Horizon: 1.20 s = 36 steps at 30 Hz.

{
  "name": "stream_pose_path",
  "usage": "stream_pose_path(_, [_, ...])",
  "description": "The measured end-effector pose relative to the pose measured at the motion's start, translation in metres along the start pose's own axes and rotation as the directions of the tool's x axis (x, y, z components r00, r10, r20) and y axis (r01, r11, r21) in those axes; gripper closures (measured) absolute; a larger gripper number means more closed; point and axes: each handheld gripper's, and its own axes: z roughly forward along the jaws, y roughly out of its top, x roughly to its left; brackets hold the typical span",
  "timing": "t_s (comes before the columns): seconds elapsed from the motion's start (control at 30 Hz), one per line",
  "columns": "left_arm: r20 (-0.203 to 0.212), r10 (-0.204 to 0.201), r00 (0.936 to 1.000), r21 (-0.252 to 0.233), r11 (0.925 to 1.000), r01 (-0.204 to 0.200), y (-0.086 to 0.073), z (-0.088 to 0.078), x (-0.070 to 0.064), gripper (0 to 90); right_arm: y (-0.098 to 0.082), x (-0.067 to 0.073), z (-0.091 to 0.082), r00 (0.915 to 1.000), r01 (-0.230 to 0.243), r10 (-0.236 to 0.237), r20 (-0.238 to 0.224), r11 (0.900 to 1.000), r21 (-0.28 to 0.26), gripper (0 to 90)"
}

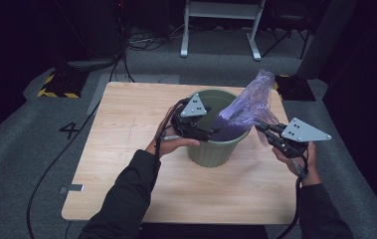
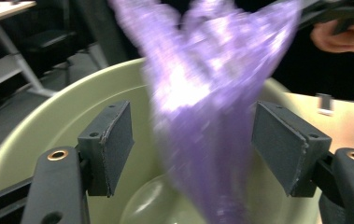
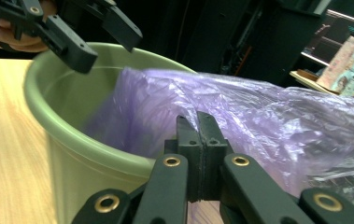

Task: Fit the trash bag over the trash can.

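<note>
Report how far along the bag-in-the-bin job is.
Done: the purple bag's lower end already hangs inside the green bin. In hand: the right gripper is shut on the bag's film beside the rim, while the left gripper is open over the bin with the bag between its pads, not pressed. Left: spreading the bag's mouth over the rim.

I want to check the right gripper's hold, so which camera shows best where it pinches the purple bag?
The right gripper view: its fingers are shut on the purple bag at the green bin. The high view shows this small; the left gripper view shows blurred plastic.
</note>
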Motion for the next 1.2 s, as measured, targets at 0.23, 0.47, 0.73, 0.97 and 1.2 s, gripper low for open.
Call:
stream_pose_path(0.23, [0.043, 0.036, 0.9984, 0.028, 0.9989, -0.037, 0.01, 0.016, -0.019, 28.8, 0.008, 0.013, 0.006, 0.9991, 0.033, -0.033, -0.027, 0.999, 0.003, 90.0])
stream_pose_path(0.47, [0.012, 0.098, 0.9951, 0.08, 0.9919, -0.099, 0.009, 0.021, -0.026, 69.7, 0.012, 0.023, 0.006, 0.9976, 0.053, -0.053, -0.044, 0.999, -0.008, 89.7])
stream_pose_path(0.73, [0.002, 0.112, 0.9937, 0.046, 0.9926, -0.112, -0.001, 0.005, -0.024, 86.6, 0.009, 0.025, -0.012, 0.999, -0.009, 0.005, -0.045, 0.998, -0.068, 51.1])
stream_pose_path(0.97, [-0.007, 0.088, 0.9961, 0.025, 0.9958, -0.088, -0.012, -0.009, -0.015, 86.0, -0.004, 0.012, -0.026, 0.998, -0.062, 0.062, -0.016, 0.998, -0.029, 33.7])
stream_pose_path(1.2, [-0.022, 0.064, 0.9977, 0.015, 0.9979, -0.063, -0.019, -0.019, -0.005, 85.3, -0.026, -0.003, -0.015, 0.9903, -0.138, 0.138, -0.006, 0.989, 0.049, 28.8])
